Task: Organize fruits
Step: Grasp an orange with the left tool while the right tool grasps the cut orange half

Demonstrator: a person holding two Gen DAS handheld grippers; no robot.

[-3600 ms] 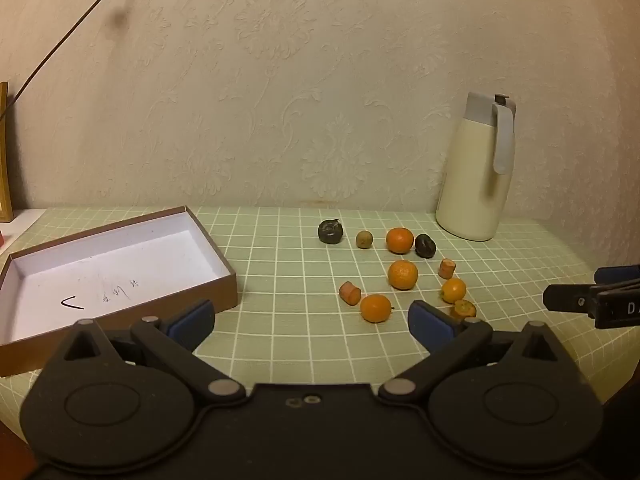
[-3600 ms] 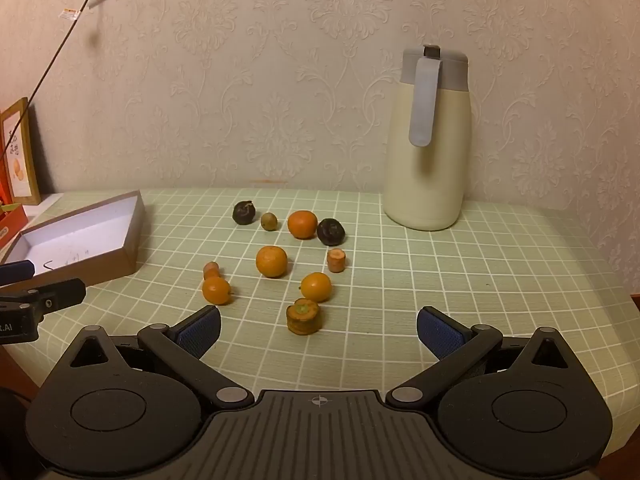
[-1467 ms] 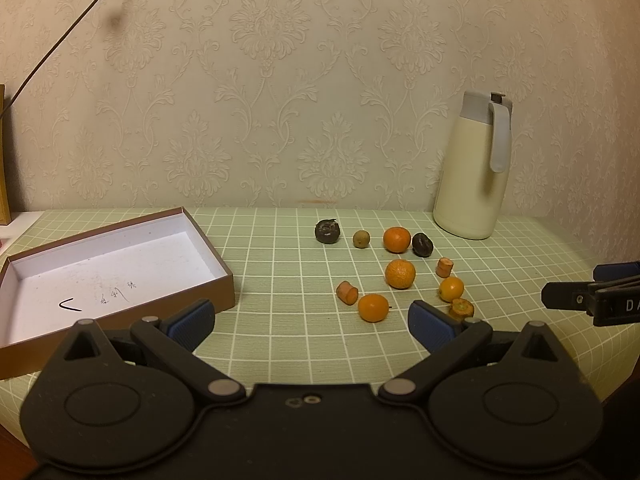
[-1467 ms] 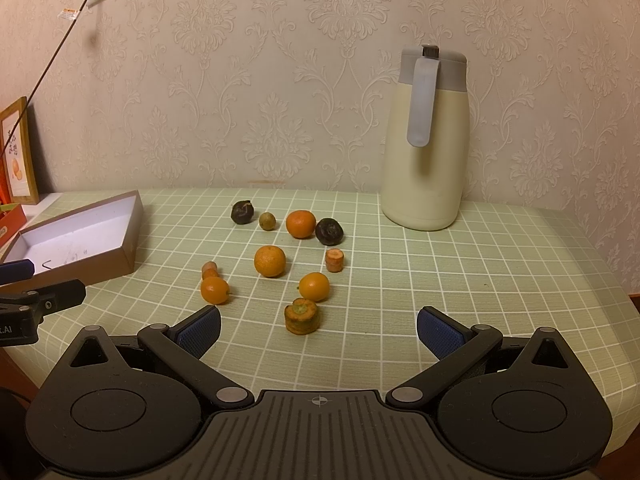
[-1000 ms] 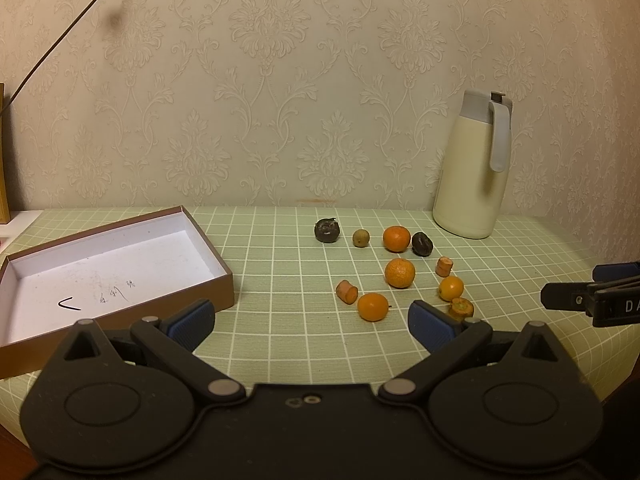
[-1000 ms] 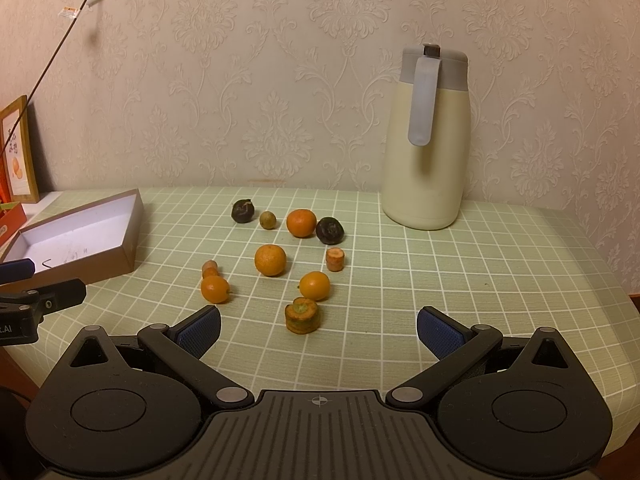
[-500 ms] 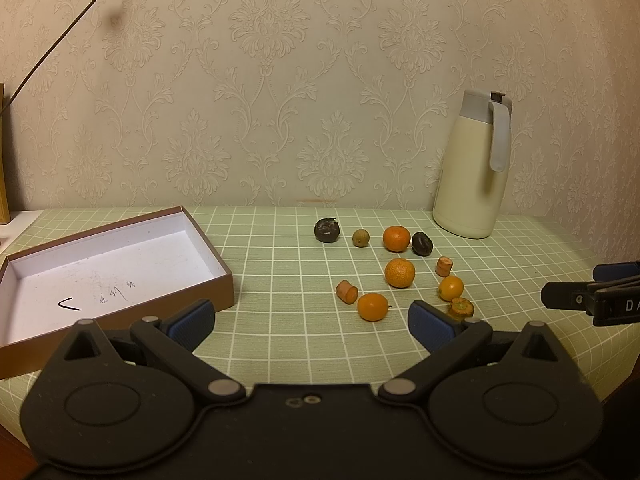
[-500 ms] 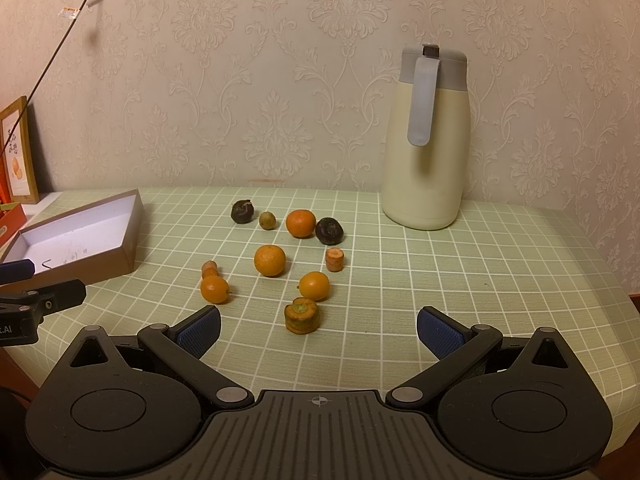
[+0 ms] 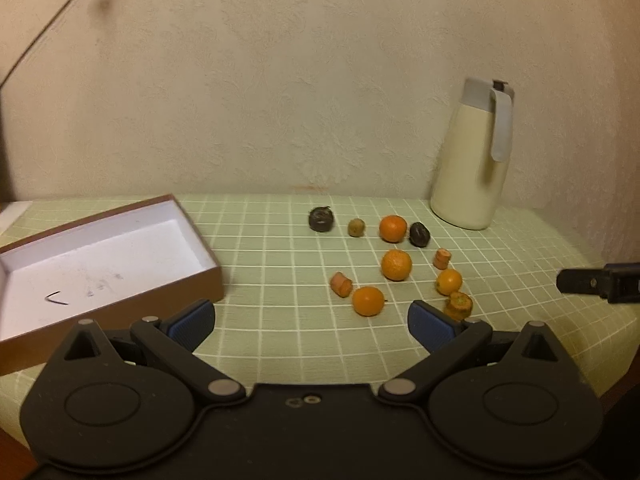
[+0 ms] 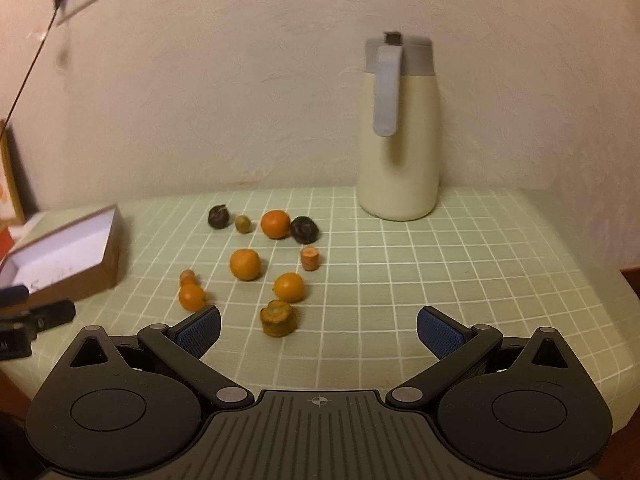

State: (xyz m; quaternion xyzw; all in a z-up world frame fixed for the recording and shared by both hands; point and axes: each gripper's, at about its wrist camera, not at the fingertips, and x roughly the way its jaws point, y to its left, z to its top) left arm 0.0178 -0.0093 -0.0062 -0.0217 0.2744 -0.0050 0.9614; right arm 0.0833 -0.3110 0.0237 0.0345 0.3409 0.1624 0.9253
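Observation:
Several small fruits lie loose on the green checked tablecloth: oranges (image 9: 396, 265) (image 10: 245, 264), two dark fruits (image 9: 321, 219) (image 10: 304, 230), a small green one (image 9: 356, 227) and cut carrot-like pieces (image 9: 341, 283) (image 10: 279, 318). An open brown box with a white inside (image 9: 96, 248) (image 10: 64, 256) sits to the left. My left gripper (image 9: 311, 322) is open and empty, just short of the near fruits. My right gripper (image 10: 318, 332) is open and empty, with the cut piece just ahead between its fingers.
A cream thermos jug with a grey lid (image 9: 474, 156) (image 10: 398, 128) stands behind the fruits at the back right. A wall with a socket and cable (image 10: 60, 0) is behind. A picture frame (image 10: 10, 176) stands at far left. The table edge curves off at right.
Both grippers have moved forward and lower toward the fruits, which now look bigger and closer. The view is blurred by the motion. Both stay open.

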